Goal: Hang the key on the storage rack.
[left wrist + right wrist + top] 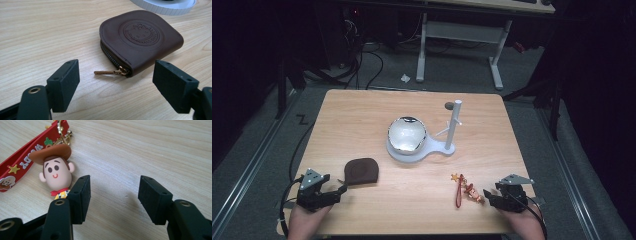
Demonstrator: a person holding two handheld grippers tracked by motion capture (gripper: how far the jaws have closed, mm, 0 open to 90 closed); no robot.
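Note:
A brown leather zip pouch lies on the wooden table at the front left; its gold zip pull points toward my left gripper. That left gripper stands open just short of the pouch, with the pull lying between its jaws' line. At the front right lies a cowboy-figure keychain on a red strap. My right gripper is open beside it; in the right gripper view the figure's head sits just left of the left jaw, the right gripper holding nothing.
A round mirror on a white base stands at the table's middle, with a white upright post on the same base. A small dark disc lies behind it. Desk legs and cables stand beyond the far edge.

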